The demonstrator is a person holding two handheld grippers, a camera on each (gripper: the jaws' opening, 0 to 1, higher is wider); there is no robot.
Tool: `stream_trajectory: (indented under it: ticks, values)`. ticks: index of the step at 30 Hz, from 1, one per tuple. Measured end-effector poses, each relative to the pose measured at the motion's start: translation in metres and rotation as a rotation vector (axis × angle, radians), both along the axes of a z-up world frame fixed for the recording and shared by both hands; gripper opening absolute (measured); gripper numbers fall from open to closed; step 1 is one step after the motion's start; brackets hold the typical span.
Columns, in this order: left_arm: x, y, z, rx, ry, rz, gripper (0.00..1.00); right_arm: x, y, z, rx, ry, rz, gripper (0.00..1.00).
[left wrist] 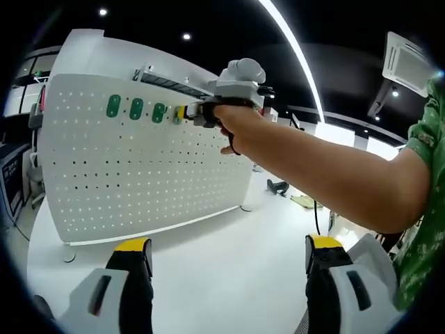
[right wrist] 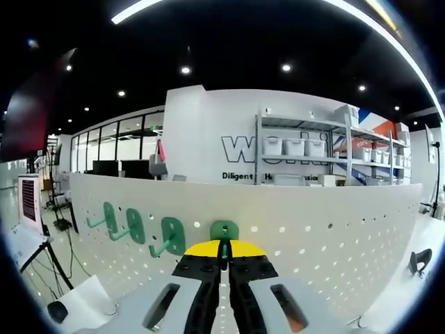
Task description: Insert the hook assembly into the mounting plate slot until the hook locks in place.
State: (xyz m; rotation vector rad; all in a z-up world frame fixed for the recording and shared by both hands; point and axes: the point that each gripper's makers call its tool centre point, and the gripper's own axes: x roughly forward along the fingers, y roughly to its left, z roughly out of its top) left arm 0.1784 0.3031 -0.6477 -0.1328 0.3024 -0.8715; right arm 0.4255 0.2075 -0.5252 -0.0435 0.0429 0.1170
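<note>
A white pegboard mounting plate (left wrist: 139, 167) stands upright on a white table. Three green hooks (left wrist: 136, 108) hang in a row near its top. Held in a person's hand, my right gripper (left wrist: 185, 113) is pressed against the board just right of that row. In the right gripper view, the right gripper (right wrist: 224, 256) has its yellow-tipped jaws shut on a green hook assembly (right wrist: 224, 231), whose plate lies against the pegboard (right wrist: 334, 229) beside the other green hooks (right wrist: 171, 236). My left gripper (left wrist: 228, 247) hangs back over the table, jaws wide open and holding nothing.
The person's bare arm (left wrist: 327, 174) reaches across from the right to the board. The white table (left wrist: 229, 229) spreads in front of the plate. A dark hook (right wrist: 417, 261) sits at the board's far right. Shelves with white bins (right wrist: 299, 147) stand behind.
</note>
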Motion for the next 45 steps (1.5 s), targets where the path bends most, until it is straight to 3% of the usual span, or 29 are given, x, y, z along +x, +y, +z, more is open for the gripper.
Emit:
stream_trajectory:
  ticks: [36,40,42,44,45]
  values:
    - [-0.0020,-0.0009,0.0007,0.004,-0.001,-0.002,0.93,-0.0035,0.0027,-0.0040,-0.003,0.019,0.022,0.03]
    - [-0.0028,-0.0008,0.0005,0.004,0.001,-0.002,0.93,-0.0035,0.0034,-0.0045,-0.025,0.020,0.024,0.03]
    - [-0.0030,-0.0005,0.0009,0.004,-0.001,-0.001,0.93,-0.0049,0.0038,-0.0029,-0.096,0.008,0.013,0.02]
    - [-0.0029,0.0002,0.0014,0.002,-0.002,0.001,0.93,-0.0059,0.0040,-0.0036,-0.035,0.014,0.019,0.02]
    - [-0.0028,0.0005,0.0014,0.003,-0.002,0.002,0.93,-0.0057,0.0030,-0.0033,-0.044,0.015,0.019,0.02]
